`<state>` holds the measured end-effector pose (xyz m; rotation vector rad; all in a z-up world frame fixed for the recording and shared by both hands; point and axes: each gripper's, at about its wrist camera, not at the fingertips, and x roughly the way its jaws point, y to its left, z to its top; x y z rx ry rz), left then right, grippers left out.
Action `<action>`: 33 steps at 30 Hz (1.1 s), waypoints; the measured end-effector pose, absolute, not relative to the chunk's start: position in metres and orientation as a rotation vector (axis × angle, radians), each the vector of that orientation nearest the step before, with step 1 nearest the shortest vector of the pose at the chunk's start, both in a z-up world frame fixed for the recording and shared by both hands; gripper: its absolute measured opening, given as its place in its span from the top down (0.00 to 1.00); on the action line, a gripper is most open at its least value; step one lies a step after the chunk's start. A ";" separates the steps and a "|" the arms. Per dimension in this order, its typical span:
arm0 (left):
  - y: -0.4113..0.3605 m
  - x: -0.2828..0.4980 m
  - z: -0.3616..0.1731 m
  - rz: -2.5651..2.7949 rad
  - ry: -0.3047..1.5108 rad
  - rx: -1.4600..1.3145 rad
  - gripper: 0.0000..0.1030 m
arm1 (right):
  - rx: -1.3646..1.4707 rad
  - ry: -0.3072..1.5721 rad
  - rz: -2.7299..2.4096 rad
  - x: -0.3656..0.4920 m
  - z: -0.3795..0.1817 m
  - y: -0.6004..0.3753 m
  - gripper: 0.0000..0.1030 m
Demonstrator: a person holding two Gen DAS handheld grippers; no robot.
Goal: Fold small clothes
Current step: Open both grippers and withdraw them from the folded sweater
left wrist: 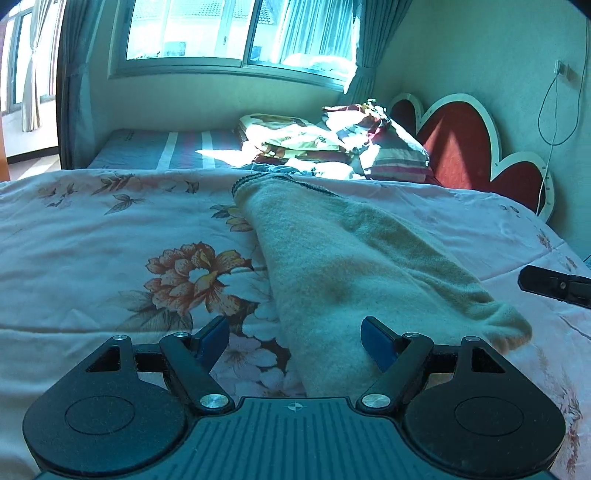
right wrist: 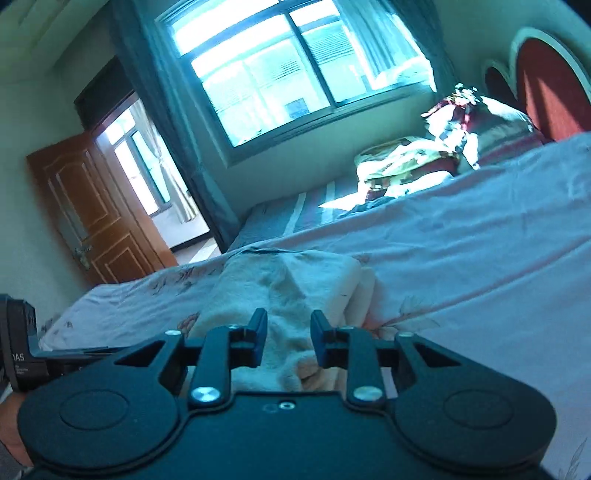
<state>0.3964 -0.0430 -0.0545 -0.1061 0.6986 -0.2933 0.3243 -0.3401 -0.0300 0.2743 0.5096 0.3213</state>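
Observation:
A cream fleece garment (left wrist: 332,258) with a dark trimmed edge lies stretched along the floral bedspread (left wrist: 110,240). My left gripper (left wrist: 295,341) is open, its blue pads either side of the garment's near end, low over it. In the right wrist view the same garment (right wrist: 288,295) lies bunched in front of my right gripper (right wrist: 288,341), which is open with the cloth between its fingers. A black part of the right gripper (left wrist: 554,286) shows at the right edge of the left wrist view.
A pile of patterned bedding and pillows (left wrist: 332,140) lies at the far end of the bed by a red scalloped headboard (left wrist: 461,147). A window (left wrist: 221,33) with curtains is behind. A brown door (right wrist: 92,206) stands open at the left.

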 end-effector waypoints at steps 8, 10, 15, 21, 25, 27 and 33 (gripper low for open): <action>-0.051 0.366 -0.073 -0.279 0.715 -0.054 0.24 | -0.031 0.656 0.285 0.331 -0.072 -0.306 1.00; -0.056 0.364 -0.079 -0.280 0.714 -0.026 0.23 | -0.021 0.659 0.282 0.334 -0.080 -0.307 1.00; -0.052 0.363 -0.051 -0.297 0.646 0.032 0.24 | 0.153 0.622 0.296 0.333 -0.062 -0.326 0.84; -0.048 0.419 -0.026 -0.301 0.580 0.022 0.24 | 0.476 0.608 0.257 0.396 -0.051 -0.375 0.67; -0.055 0.466 -0.032 -0.335 0.626 -0.039 0.24 | 0.644 0.686 0.280 0.449 -0.077 -0.396 0.67; -0.059 0.485 -0.042 -0.328 0.664 -0.047 0.24 | 0.724 0.729 0.294 0.466 -0.093 -0.403 0.67; -0.071 0.503 -0.073 -0.279 0.746 -0.025 0.24 | 0.442 0.570 0.276 0.455 -0.081 -0.381 0.90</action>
